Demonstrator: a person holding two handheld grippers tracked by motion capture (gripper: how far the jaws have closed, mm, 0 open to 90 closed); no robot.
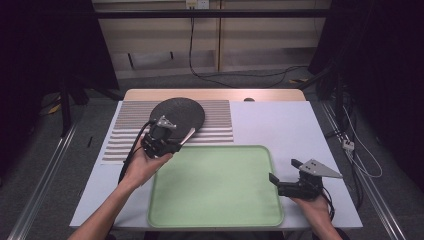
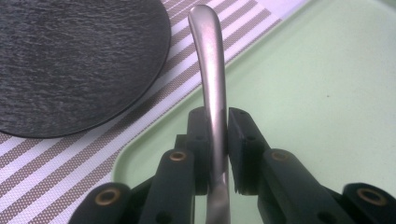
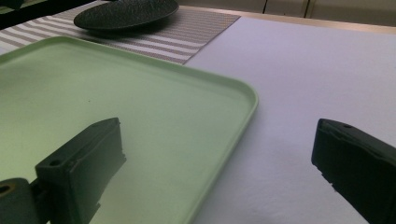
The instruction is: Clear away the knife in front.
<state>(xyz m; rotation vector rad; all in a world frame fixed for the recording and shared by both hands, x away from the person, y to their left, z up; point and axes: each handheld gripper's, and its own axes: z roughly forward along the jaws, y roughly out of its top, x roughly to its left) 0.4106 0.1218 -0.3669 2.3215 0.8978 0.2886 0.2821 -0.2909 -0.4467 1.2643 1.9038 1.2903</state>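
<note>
My left gripper (image 1: 161,143) is shut on a slim metal utensil handle (image 2: 210,60), which runs up between its jaws. The rounded handle end (image 1: 188,135) points toward the dark round plate (image 1: 180,112); the utensil's working end is hidden below the gripper. This gripper (image 2: 215,122) hangs over the far left corner of the light green tray (image 1: 215,185), by the striped placemat (image 1: 215,120). My right gripper (image 1: 283,170) is open at the tray's right edge, nothing between its jaws. In the right gripper view that gripper (image 3: 217,135) spans the tray's rim (image 3: 243,112).
The plate (image 2: 70,60) rests on the placemat (image 2: 60,163) at the back left. The tray (image 2: 317,93) has nothing in it. White table cover (image 1: 280,125) lies bare to the right and behind the tray. Cables run over the floor beyond the table.
</note>
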